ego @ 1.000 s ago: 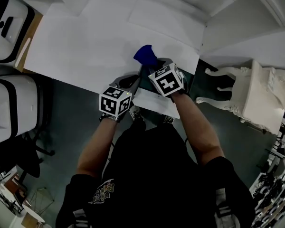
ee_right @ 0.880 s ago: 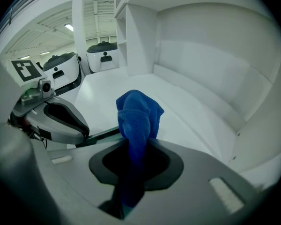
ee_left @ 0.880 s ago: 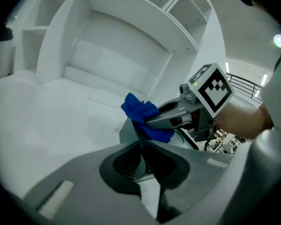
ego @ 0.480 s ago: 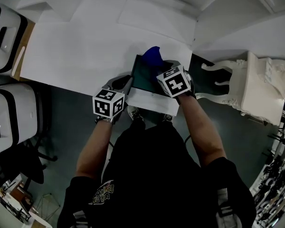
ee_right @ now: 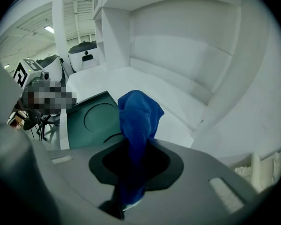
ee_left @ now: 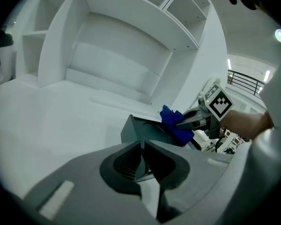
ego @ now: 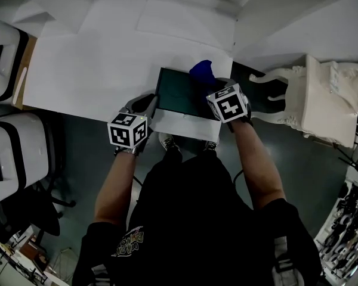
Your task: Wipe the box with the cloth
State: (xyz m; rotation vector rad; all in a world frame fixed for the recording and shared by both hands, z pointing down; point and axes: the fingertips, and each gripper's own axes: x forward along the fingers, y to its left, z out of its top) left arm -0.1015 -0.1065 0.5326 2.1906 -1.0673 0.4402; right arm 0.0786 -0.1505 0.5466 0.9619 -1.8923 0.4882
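A white table stands before white shelving, over a dark floor; a carved white chair stands off to the right and white machines with black trim to the left. The dark green box lies at the table's near edge; the left gripper is clamped on its near left edge; the right gripper pinches the blue cloth, which bunches up past its jaws over the box's far right corner.
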